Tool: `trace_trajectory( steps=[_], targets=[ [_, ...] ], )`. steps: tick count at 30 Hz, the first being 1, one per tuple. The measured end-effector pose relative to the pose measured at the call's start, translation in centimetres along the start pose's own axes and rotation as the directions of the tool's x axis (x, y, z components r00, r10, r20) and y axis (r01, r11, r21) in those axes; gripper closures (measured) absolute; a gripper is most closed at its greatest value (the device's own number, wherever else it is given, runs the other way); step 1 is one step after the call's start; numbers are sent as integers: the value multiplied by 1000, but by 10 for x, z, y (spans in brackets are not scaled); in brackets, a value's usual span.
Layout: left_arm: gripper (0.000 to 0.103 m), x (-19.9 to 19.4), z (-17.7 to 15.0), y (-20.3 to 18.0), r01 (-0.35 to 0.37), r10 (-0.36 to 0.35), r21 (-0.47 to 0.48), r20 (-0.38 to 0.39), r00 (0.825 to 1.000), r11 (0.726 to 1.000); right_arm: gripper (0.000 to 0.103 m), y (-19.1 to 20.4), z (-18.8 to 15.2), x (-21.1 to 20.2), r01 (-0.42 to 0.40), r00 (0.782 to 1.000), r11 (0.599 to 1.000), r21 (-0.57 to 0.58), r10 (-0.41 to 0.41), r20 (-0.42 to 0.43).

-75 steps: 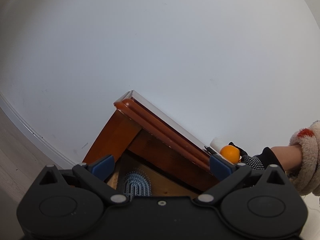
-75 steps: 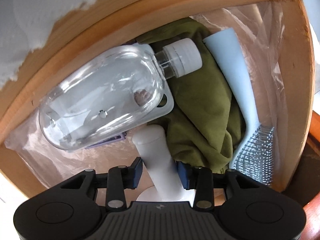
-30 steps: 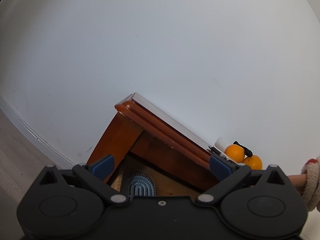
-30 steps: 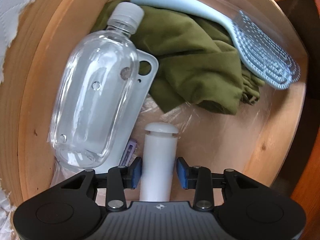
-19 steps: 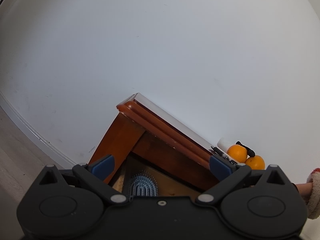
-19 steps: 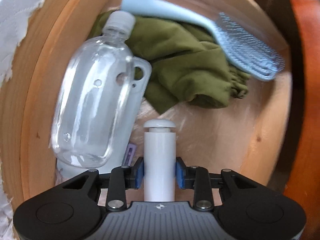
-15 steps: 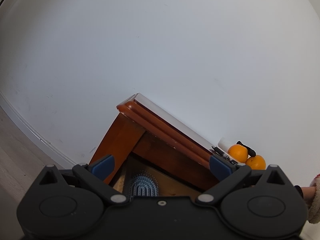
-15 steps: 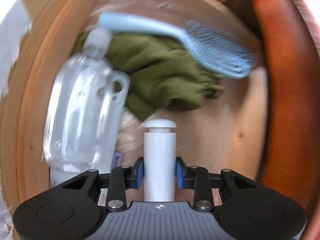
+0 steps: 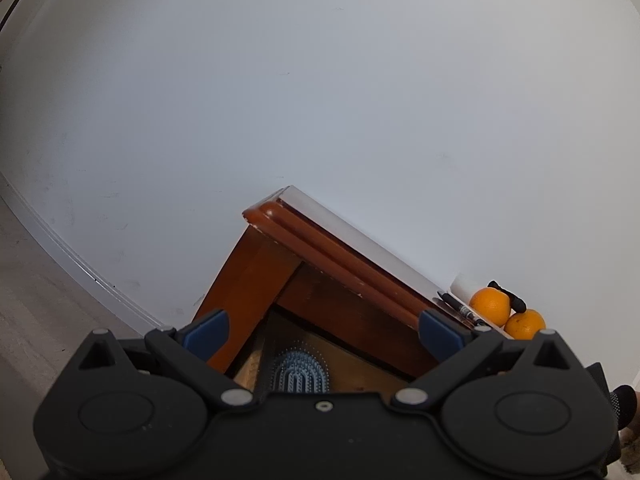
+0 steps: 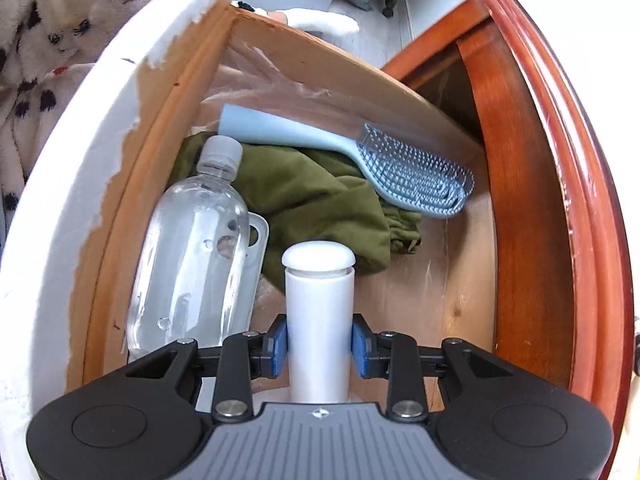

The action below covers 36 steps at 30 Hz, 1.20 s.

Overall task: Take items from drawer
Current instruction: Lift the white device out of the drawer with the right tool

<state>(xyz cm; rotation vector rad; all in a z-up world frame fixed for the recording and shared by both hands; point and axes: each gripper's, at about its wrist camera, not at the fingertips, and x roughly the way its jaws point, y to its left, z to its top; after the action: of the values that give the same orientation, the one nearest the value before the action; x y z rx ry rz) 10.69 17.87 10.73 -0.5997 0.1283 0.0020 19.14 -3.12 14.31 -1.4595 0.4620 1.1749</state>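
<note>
My right gripper is shut on a white cylindrical bottle with a domed cap, held above the open wooden drawer. In the drawer lie a clear plastic water bottle, an olive green cloth and a light blue hairbrush. My left gripper is open and empty, facing the reddish wooden table's corner. The hairbrush shows below it in the drawer.
Two oranges, a black pen and a white object sit on the tabletop in the left wrist view. A white wall fills the background. The drawer front is white with peeled paint. Clear plastic film lines the drawer.
My right gripper has closed on the white bottle and lifted it up and back from the drawer. The gloved hand has left the tabletop. The left gripper has barely moved.
</note>
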Motion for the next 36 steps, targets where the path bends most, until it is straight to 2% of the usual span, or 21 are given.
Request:
trace_trajectory(
  steps=[4, 12, 21, 26, 33, 36],
  targets=[
    [1, 0, 0, -2, -8, 8, 4, 0, 1000, 1000, 69, 12, -33, 11, 24, 1000, 1000, -14, -23, 19],
    [1, -2, -1, -6, -23, 23, 17, 12, 1000, 1000, 69, -8, -40, 16, 72, 991, 994, 77, -80, 111],
    [1, -5, -2, -9, -48, 48, 32, 11, 999, 998, 69, -3, -77, 7, 76, 956, 970, 231, -137, 261],
    [1, -3, -2, -13, -60, 60, 67, -6, 998, 996, 69, 3, -84, 0, 79, 934, 956, 281, -170, 315],
    [1, 1, 0, -20, -87, 90, 96, -18, 996, 992, 69, 11, -86, -12, 90, 912, 944, 317, -206, 355],
    [1, 5, -3, -23, -100, 103, 133, -14, 995, 986, 69, 13, -86, -16, 99, 914, 934, 344, -222, 340]
  ],
)
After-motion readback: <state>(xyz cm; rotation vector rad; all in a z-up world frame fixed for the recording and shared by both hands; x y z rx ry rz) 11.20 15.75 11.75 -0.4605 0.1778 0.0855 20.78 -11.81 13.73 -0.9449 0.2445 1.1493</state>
